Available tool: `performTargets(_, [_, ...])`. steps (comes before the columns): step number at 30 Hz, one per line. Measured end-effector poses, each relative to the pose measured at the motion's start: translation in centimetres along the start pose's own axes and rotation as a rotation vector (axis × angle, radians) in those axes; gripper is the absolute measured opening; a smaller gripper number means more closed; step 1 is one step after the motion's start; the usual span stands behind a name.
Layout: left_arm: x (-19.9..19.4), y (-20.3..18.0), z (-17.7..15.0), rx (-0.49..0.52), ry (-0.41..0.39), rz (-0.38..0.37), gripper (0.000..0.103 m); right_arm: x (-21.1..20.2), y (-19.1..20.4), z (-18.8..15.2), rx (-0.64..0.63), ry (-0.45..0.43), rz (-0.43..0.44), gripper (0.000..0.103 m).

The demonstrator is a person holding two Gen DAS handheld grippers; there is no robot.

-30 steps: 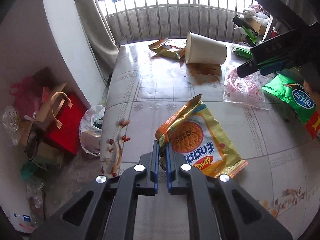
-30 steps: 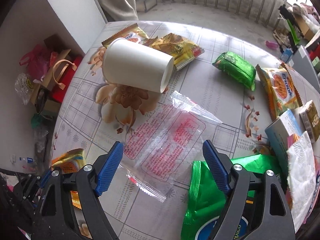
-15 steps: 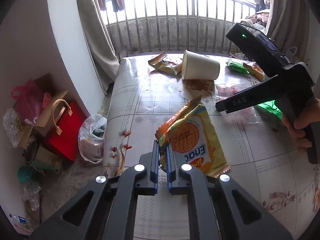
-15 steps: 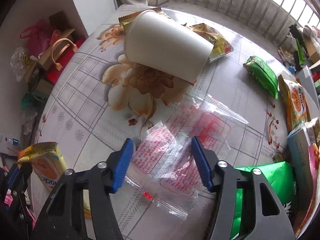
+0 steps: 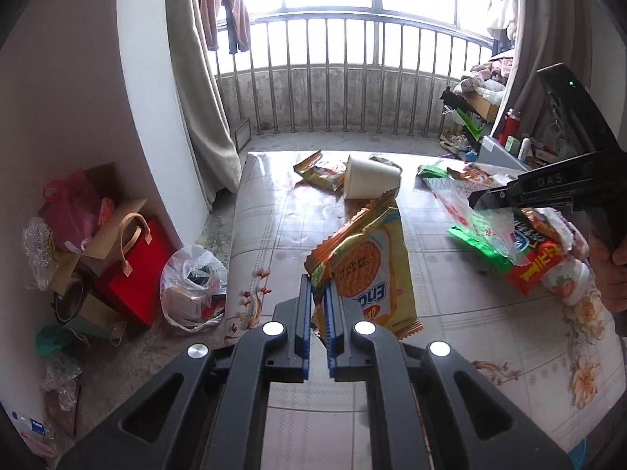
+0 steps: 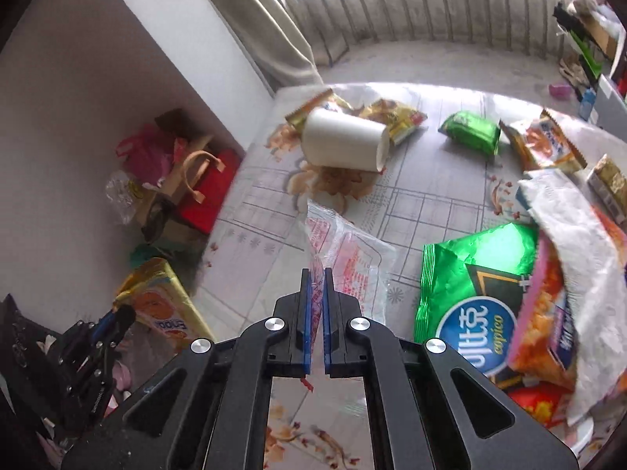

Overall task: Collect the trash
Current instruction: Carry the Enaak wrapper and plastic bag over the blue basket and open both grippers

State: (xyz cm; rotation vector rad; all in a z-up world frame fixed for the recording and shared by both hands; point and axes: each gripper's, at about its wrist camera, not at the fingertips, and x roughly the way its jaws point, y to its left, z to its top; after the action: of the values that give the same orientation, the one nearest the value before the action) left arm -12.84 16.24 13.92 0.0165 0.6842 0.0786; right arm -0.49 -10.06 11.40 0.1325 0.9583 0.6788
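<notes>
Pinching only corners, left gripper [image 5: 319,293] holds the noodle packet [image 5: 368,270], right gripper [image 6: 317,278] the clear wrapper [image 6: 352,254]; slick film may slip free.

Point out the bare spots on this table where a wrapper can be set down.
Bare tiles lie along the left edge of the table, between the tipped white cup and the yellow biscuit wrapper. The right side is crowded: green snack bag, orange packets and tissue overlap.

Yellow-orange wrapper [image 5: 368,270], white cup [image 6: 345,145], floral tablecloth [image 6: 431,180], red bag [image 5: 137,274]
</notes>
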Motion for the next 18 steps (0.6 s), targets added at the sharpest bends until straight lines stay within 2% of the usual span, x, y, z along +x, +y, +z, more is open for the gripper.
performTargets(2, [-3.0, -1.5, 0.7, 0.016, -0.043, -0.051, 0.006, -5.5, 0.1, -1.2, 0.008, -0.095, 0.063, 0.003])
performTargets(4, [-5.9, -3.5, 1.2, 0.023, -0.076, -0.138, 0.006, -11.9, -0.5, -4.0, 0.032, -0.221, 0.064, 0.003])
performTargets(6, [-8.4, -6.5, 1.2, 0.044, -0.091, -0.262, 0.006, -18.2, -2.2, -8.1, 0.078, -0.338, 0.028, 0.003])
performTargets(8, [-10.1, -10.3, 0.6, 0.094, -0.095, -0.367, 0.006, -24.0, -5.2, -13.9, 0.204, -0.396, 0.013, 0.004])
performTargets(9, [-10.8, -12.3, 0.2, 0.122, -0.097, -0.415, 0.006, -25.9, -6.7, -16.9, 0.27, -0.399, -0.001, 0.004])
performTargets(11, [-11.9, -16.1, -0.3, 0.174, -0.094, -0.504, 0.006, -28.8, -9.3, -23.3, 0.413, -0.38, -0.13, 0.004])
performTargets(13, [-12.6, -19.4, -0.4, 0.214, -0.079, -0.598, 0.006, -29.7, -12.0, -29.6, 0.563, -0.337, -0.191, 0.004])
performTargets(15, [-13.4, -22.7, -0.6, 0.263, -0.08, -0.666, 0.006, -28.6, -15.0, -35.9, 0.743, -0.268, -0.232, 0.004])
performTargets(18, [-14.5, -26.9, -1.2, 0.315, -0.074, -0.734, 0.006, -23.8, -19.8, -45.1, 0.997, -0.18, -0.237, 0.004])
